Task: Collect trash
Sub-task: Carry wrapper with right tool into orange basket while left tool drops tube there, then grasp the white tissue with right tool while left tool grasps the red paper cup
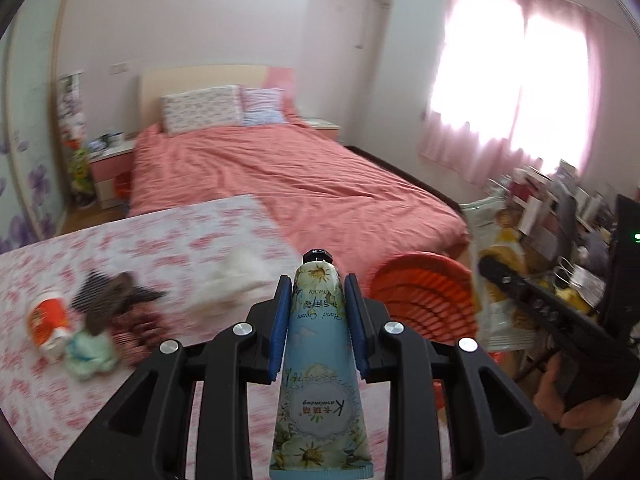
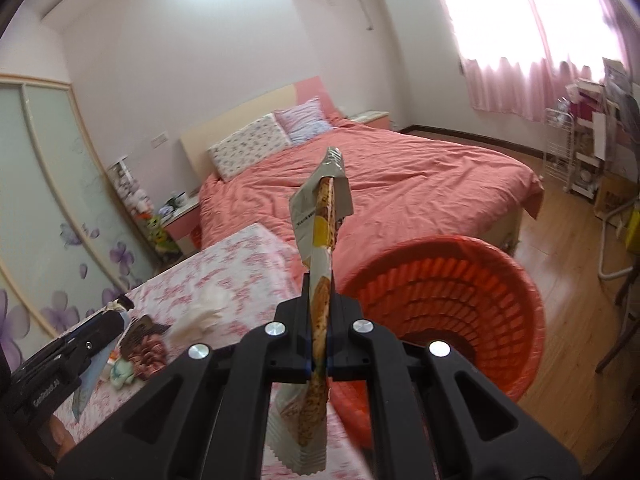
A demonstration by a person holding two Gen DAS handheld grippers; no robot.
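Note:
My left gripper (image 1: 318,292) is shut on a blue floral hand cream tube (image 1: 318,360), cap pointing away, held above the pink floral table (image 1: 120,240). My right gripper (image 2: 320,292) is shut on a flat snack wrapper (image 2: 320,224), held edge-on beside the orange slatted trash basket (image 2: 460,300). The basket (image 1: 424,296) and the wrapper (image 1: 496,264) also show in the left wrist view, to the right of the table. On the table lie a crumpled white tissue (image 1: 236,276), a dark comb (image 1: 108,296), a red-and-white cup (image 1: 50,324) and a pale green wad (image 1: 90,354).
A bed with a salmon cover (image 1: 288,176) stands beyond the table. A nightstand (image 1: 108,168) is at its left. Wood floor (image 2: 568,280) and a cluttered rack (image 2: 588,144) lie to the right under a curtained window (image 2: 520,32).

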